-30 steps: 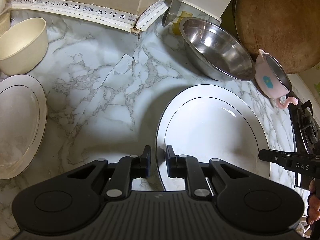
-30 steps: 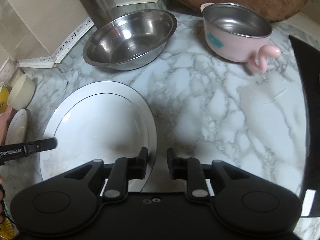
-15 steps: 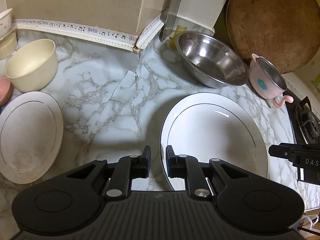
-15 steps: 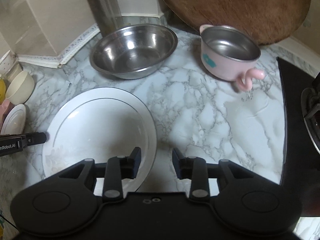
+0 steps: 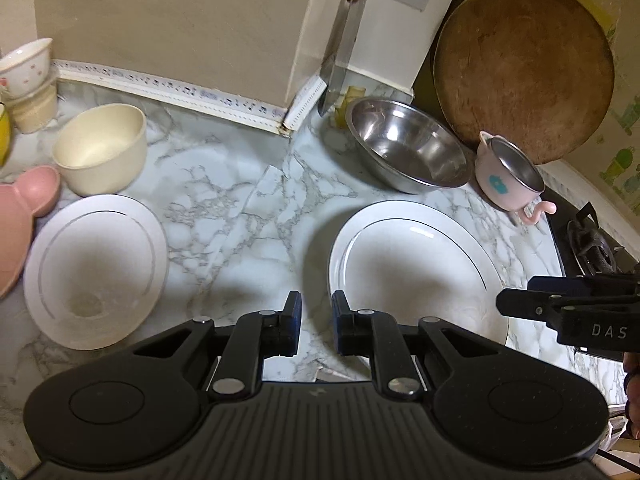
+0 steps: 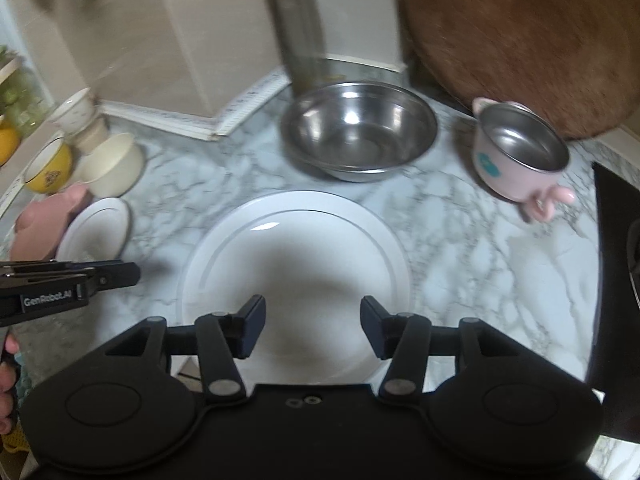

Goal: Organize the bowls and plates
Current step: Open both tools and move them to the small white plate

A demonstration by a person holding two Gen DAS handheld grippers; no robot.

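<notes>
The large white plate point(image 6: 296, 264) lies flat on the marble counter point(image 6: 460, 248) at the centre of the right wrist view, nothing on it. The right gripper point(image 6: 312, 326) hangs over its near rim, jaws opening with only air between them. In the left wrist view the left gripper point(image 5: 317, 322) sits at lower centre, fingers nearly closed and empty, beside the plate's left rim. A smaller white plate point(image 5: 96, 268) lies at left, a cream bowl point(image 5: 100, 148) above it. A steel bowl point(image 6: 358, 130) and a pink cup point(image 6: 520, 158) stand behind the large plate.
</notes>
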